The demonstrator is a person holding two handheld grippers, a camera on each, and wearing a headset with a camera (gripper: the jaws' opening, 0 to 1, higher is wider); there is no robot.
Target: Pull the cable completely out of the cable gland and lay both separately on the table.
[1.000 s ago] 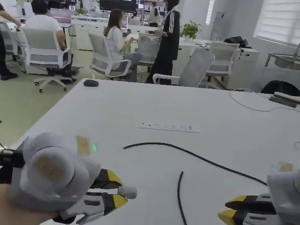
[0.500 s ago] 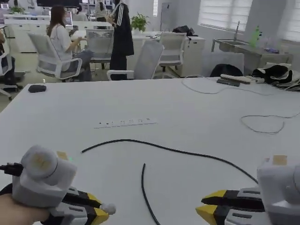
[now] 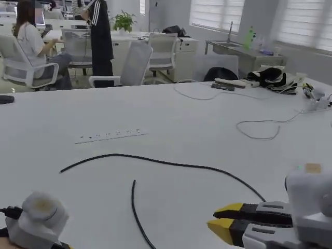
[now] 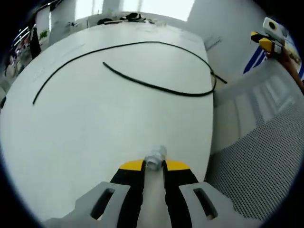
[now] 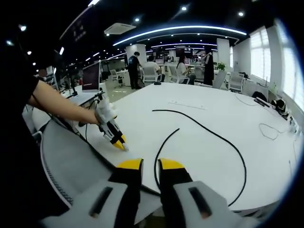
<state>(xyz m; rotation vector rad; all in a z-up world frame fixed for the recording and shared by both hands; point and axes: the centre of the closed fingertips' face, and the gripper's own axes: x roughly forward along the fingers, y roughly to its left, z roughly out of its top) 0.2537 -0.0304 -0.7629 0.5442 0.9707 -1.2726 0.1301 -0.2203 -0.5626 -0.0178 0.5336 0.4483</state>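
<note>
**Gland out of the cable, set-down to come**

The small pale grey cable gland (image 4: 154, 159) sits pinched between the yellow tips of the left hand-held gripper (image 4: 154, 166). The jaws are closed snug on it and its nose pokes out past the tips. It is over the white desk (image 3: 207, 124), on the person's side of the long black cable (image 3: 171, 164) and well apart from it. Whether it touches the surface I cannot tell.

The cable lies loose on the desk in a wide sweep, both ends bare, nothing threaded on it. So the pull-out looks done and that half is laid. Beside the cable's near bend, the right hand-held gripper (image 3: 220, 219) holds nothing, its jaws set almost together with a thin slit between.

What remains, by my reading, is parking the gland:

- Bring it down until it rests on the desk before easing the jaws, because a round little fitting let go from height would likely roll.
- Pick a spot on the near side of the cable with plain white desk between the two.
- Keep it off the desk edge, where the grey mesh chair (image 4: 256, 156) stands.
- Open just enough, then draw straight back.
</note>
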